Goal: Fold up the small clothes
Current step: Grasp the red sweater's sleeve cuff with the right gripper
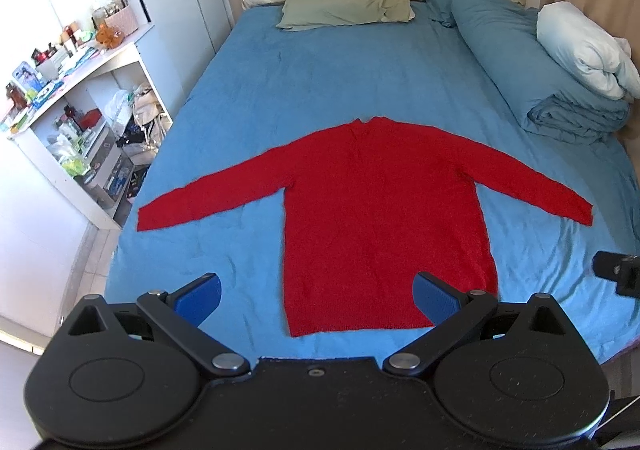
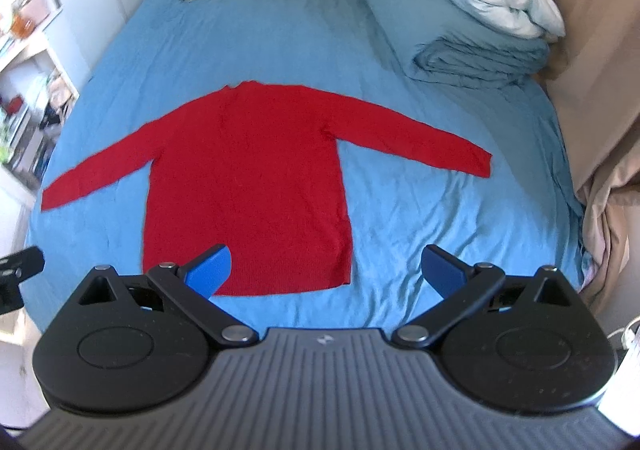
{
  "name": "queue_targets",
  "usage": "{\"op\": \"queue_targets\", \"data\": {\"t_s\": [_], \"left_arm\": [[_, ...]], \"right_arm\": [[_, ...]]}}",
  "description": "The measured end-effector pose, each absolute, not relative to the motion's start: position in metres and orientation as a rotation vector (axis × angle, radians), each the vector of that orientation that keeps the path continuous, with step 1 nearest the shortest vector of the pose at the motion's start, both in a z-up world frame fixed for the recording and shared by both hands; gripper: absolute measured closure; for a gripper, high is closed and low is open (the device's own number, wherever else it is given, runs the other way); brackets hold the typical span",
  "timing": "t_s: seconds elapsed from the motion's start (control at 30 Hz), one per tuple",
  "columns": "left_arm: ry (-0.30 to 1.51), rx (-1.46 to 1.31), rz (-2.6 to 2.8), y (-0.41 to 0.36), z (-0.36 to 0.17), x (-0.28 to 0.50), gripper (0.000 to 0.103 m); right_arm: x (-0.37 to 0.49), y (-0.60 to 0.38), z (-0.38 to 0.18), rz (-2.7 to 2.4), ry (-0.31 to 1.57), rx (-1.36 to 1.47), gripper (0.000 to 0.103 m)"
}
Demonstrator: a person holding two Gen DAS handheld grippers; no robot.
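A red long-sleeved sweater [image 1: 384, 210] lies flat on the blue bed sheet [image 1: 280, 82], sleeves spread out to both sides, hem toward me, collar away. It also shows in the right wrist view [image 2: 248, 178]. My left gripper [image 1: 318, 296] is open and empty, held above the hem near its left corner. My right gripper [image 2: 326, 270] is open and empty, above the hem's right corner. Each gripper's edge shows in the other's view: the right gripper's edge [image 1: 618, 272] and the left gripper's edge [image 2: 16, 266].
A green pillow [image 1: 346, 6] lies at the headboard. A folded blue duvet [image 1: 532, 66] with a white pillow [image 1: 584, 46] sits at the right. White shelves [image 1: 76, 106] full of clutter stand left of the bed. A beige curtain [image 2: 600, 90] hangs on the right.
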State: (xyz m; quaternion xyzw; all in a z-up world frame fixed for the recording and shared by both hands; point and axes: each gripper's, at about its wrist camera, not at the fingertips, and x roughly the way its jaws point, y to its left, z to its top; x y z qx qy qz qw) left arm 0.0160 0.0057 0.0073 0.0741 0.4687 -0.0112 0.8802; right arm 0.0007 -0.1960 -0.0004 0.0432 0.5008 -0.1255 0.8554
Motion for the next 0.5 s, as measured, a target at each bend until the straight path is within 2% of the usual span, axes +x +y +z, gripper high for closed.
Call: {"op": "queue_targets", "data": {"t_s": [0.33,0.5], "left_arm": [[0.903,0.143,-0.046,-0.017,0.000,0.093,0.000],[0.892,0.121,-0.066,-0.049,-0.023,0.148,0.000]], "right_arm": [[0.041,-0.293,-0.002,-0.506,0.945,0.232,0.000],[0.079,-0.366,-0.036,-0.586,0.900,0.349,0.000]]}}
